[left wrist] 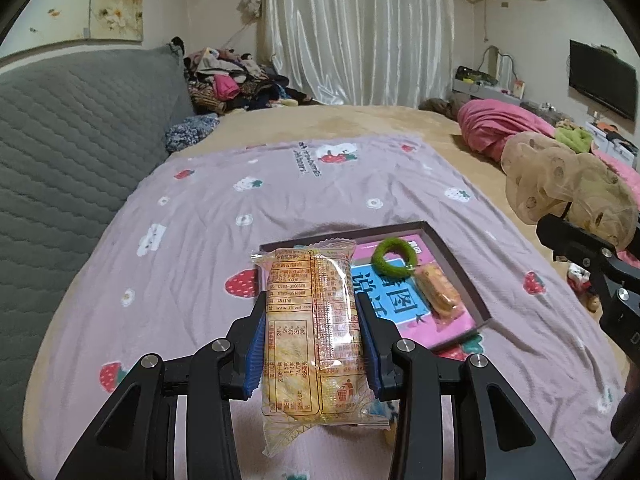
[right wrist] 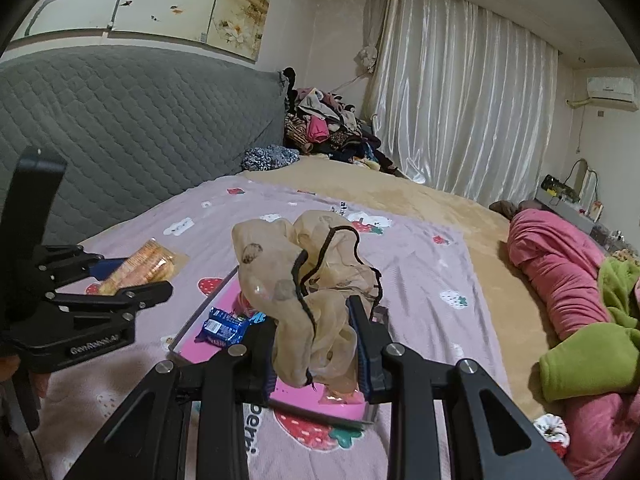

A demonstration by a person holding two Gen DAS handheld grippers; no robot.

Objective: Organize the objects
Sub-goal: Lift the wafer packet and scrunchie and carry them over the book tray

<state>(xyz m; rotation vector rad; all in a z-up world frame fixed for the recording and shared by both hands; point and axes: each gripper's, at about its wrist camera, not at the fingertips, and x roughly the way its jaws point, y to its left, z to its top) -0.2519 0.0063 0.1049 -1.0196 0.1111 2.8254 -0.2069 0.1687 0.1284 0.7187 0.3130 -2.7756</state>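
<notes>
**A:** Your left gripper [left wrist: 312, 336] is closed on the cracker packet [left wrist: 312, 332]. Both blue pads [left wrist: 256, 356] press its long sides, and the packet stands on end between them, its printed back toward you, its far end past the fingertips.

**B:** And what lies beyond those fingers?

**A:** Just past your fingertips and a little to their right sits the shallow tray [left wrist: 460, 264] on the strawberry-print blanket [left wrist: 200, 220]. Inside it you have a green hair tie [left wrist: 394, 258] and, touching that on its right, a small orange snack packet [left wrist: 438, 292]. The packet you hold covers the tray's near left corner.

**B:** What about my right hand?

**A:** Your right gripper [right wrist: 316, 344] is clamped narrowly on the beige scrunchie [right wrist: 304, 280]. The gauzy cloth is bunched between the pads, billows up above the fingertips, and a black cord [right wrist: 304, 300] loops over it.

**B:** Where is that against the tray?

**A:** The scrunchie hangs over the tray, whose pink floor [right wrist: 296, 396] shows below and behind your fingers. A blue wrapped snack [right wrist: 224, 326] lies in the tray just left of your left finger. Farther left, your other gripper shows from the side with the cracker packet in it, off the blanket.

**B:** Anything beside the blanket?

**A:** Well to the right of your right fingers, a pink quilt [right wrist: 568, 280] and a green cloth [right wrist: 592, 360] lie on the bed.
</notes>
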